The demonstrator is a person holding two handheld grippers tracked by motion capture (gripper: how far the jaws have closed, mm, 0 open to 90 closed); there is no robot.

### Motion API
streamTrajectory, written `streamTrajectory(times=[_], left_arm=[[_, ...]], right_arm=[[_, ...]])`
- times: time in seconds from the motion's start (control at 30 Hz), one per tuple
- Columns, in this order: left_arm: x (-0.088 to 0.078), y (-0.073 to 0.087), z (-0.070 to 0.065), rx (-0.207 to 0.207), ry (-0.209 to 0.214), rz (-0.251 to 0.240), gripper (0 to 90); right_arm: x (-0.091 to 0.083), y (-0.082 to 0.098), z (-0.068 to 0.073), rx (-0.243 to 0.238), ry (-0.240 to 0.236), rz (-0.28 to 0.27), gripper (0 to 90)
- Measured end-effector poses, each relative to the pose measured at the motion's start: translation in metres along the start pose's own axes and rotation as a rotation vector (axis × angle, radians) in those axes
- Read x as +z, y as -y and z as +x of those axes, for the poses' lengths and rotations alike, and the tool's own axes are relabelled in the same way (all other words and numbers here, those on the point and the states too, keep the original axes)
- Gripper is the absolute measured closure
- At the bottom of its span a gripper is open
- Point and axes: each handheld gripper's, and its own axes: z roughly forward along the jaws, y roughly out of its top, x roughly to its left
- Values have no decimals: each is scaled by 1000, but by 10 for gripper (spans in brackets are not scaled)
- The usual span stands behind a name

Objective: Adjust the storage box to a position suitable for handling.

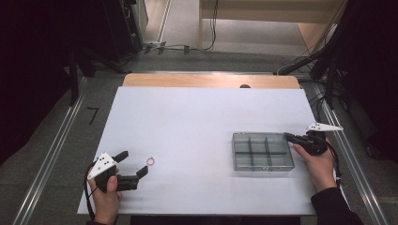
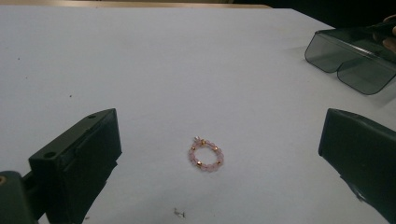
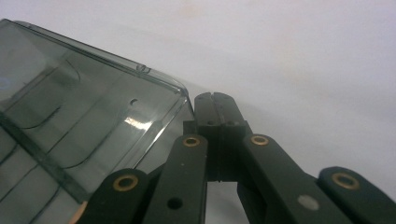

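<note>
A small pink bead ring with gold beads (image 2: 206, 157) lies flat on the white table (image 1: 197, 117); from above the ring (image 1: 150, 161) sits near the front left. My left gripper (image 1: 133, 163) rests low just left of it, open, its two black jaws wide apart on either side of the ring without touching it. A clear grey compartment box (image 1: 263, 151) stands at the right. My right gripper (image 1: 289, 137) lies at the box's far right corner, jaws pressed together with nothing between them, tips right beside the box's rim (image 3: 161, 79).
The box (image 2: 355, 56) has several compartments, which look bare. A tiny speck of debris (image 2: 179, 213) lies on the table close in front of the left gripper. Metal rails run along both table sides, and cables lie on the floor beyond.
</note>
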Motion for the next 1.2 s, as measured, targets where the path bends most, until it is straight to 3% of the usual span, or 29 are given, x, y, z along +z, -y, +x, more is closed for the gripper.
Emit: streamTrajectory(times=[0.27, 0.4, 0.5, 0.63, 1.2], left_arm=[[0, 0, 2, -23, 13, -3, 0], [1, 0, 2, -23, 14, 2, 0], [1, 0, 2, -23, 14, 3, 0], [1, 0, 2, -21, 14, 5, 0], [2, 0, 2, -21, 18, 6, 0]], right_arm=[[3, -3, -2, 2, -4, 3, 884], [5, -4, 0, -18, 3, 13, 885], [8, -5, 4, -59, 2, 33, 885], [9, -5, 5, -62, 1, 33, 885], [18, -7, 25, -108, -63, 48, 886]])
